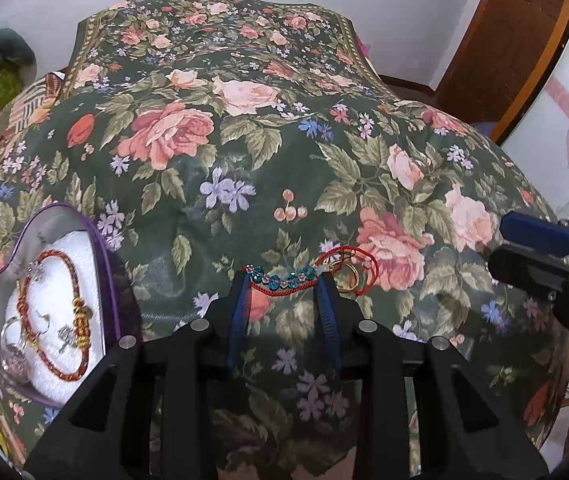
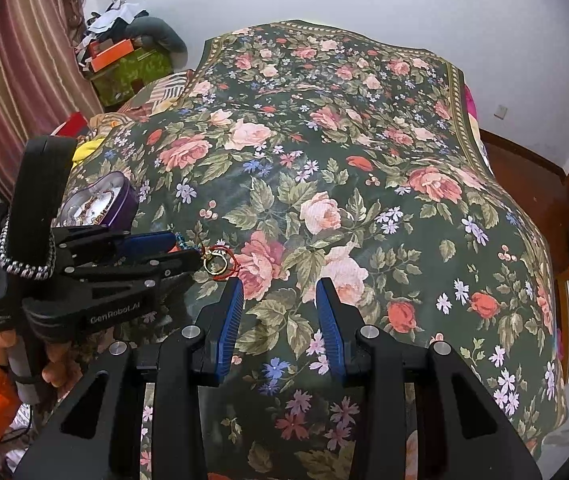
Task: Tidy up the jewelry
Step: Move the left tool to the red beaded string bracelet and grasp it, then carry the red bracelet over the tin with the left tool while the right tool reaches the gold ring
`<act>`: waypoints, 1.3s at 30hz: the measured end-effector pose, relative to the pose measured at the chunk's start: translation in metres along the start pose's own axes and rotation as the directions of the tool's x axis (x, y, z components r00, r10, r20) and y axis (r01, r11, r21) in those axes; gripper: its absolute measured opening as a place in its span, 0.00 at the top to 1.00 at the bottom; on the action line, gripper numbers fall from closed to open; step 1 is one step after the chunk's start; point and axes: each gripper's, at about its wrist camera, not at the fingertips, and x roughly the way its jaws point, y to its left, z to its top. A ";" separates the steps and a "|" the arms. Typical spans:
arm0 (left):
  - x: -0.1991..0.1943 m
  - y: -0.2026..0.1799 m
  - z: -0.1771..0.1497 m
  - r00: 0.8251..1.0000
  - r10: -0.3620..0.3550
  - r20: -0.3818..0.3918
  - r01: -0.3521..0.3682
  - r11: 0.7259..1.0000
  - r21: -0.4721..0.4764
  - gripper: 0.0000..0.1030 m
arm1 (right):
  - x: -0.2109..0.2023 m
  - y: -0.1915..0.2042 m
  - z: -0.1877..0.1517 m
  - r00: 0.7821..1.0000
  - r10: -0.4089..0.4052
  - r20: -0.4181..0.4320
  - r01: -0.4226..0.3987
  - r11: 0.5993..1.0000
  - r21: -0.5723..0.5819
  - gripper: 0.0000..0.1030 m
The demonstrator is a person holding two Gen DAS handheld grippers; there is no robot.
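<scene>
Left wrist view
- Left gripper (image 1: 284, 280): I read its jaws as spread wide, holding nothing, tips low over the floral bedcover (image 1: 284, 140).
- Beaded bracelet (image 1: 284, 276): teal and pink beads on red cord, lying left-to-right across the gap between my fingertips; its long axis runs crosswise to the fingers.
- Gold rings (image 1: 348, 276): just right of the right finger, tangled in a red cord loop (image 1: 364, 264).
- Heart-shaped tin (image 1: 108, 280): near left, open, white cushion inside already carrying a red-gold bracelet (image 1: 64, 320) and silver pieces.
- Right gripper (image 1: 540, 248): at the far right edge, well apart from the pile.

Right wrist view
- Right gripper (image 2: 280, 284): jaws wide, empty, over bare cover.
- Left gripper (image 2: 188, 252): left of mine, tips at the gold rings (image 2: 216, 262); plainly the nearer arm.
- Heart-shaped tin (image 2: 124, 200): far left, beyond it.
- Obstruction: I judge the cord tangle may drag the rings along.
</scene>
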 end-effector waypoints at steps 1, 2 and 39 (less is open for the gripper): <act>0.001 0.000 0.001 1.000 0.000 0.001 0.000 1.000 0.001 0.68 | 0.000 0.000 0.000 1.000 0.000 0.000 0.000 1.000 0.001 0.67; 0.001 -0.001 0.002 1.000 0.001 0.002 -0.001 1.000 0.000 0.69 | -0.001 0.000 -0.001 1.000 -0.001 0.002 0.001 1.000 0.002 0.67; -0.158 0.061 -0.003 0.923 0.096 0.373 -0.057 0.992 -0.116 0.95 | 0.056 0.056 0.021 0.985 0.049 -0.164 -0.066 0.993 -0.098 0.51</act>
